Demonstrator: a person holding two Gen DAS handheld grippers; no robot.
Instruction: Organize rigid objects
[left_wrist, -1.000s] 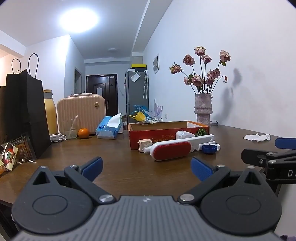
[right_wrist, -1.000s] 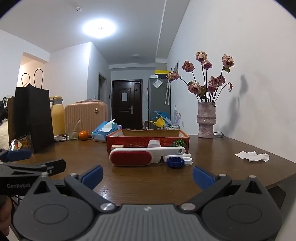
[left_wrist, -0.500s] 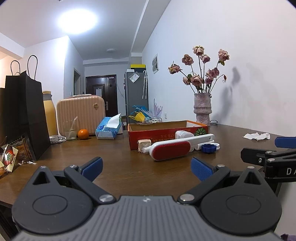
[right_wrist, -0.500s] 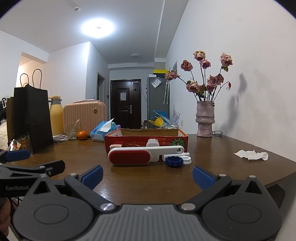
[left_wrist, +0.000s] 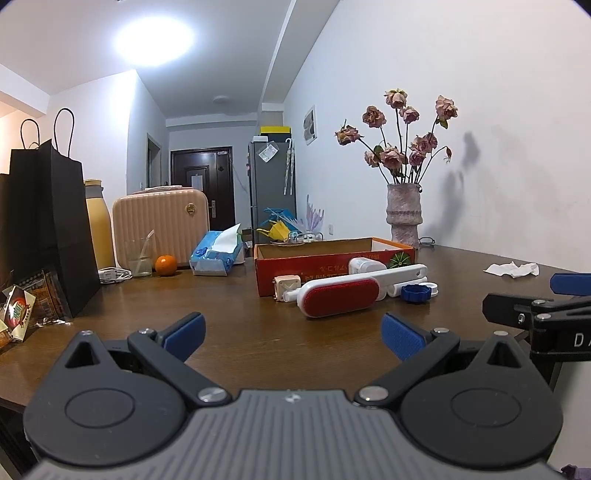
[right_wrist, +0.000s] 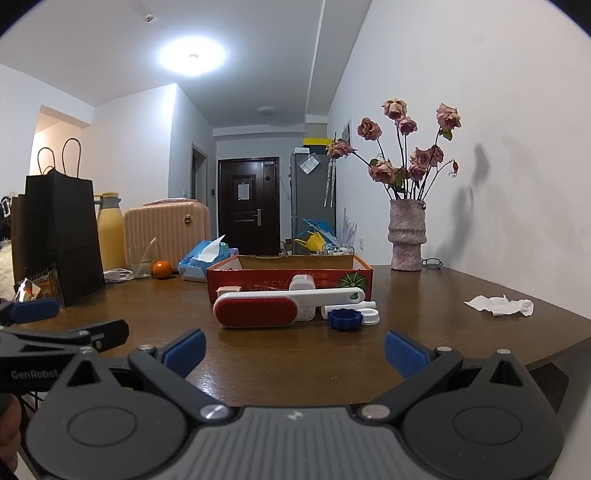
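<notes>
On the dark brown wooden table (right_wrist: 424, 295) sits a shallow red cardboard box (right_wrist: 258, 275) with its top open, and the loose items are bunched right in front of its near wall. The biggest is a white plastic lint brush with an oval red fabric pad (right_wrist: 256, 312); it lies on its side with the pad facing the grippers and its long white handle running off to the right, propped over other pieces. A small white bottle (right_wrist: 303, 284) stands behind the handle, against the box. To the right of the pad lie a blue ridged screw cap (right_wrist: 344, 319) and, touching it, a white round cap (right_wrist: 370, 316), with a white tube-like piece just behind them. From the left wrist view a small cream square plug adapter (left_wrist: 286, 288) stands at the brush's left end.

The left gripper (left_wrist: 291, 332) hovers at the near table edge, jaws spread wide, grasping nothing. The right gripper (right_wrist: 293, 345) is alongside it, likewise wide apart and empty. Both are well short of the brush.

A crumpled white tissue (right_wrist: 498, 304) lies off to the right.
</notes>
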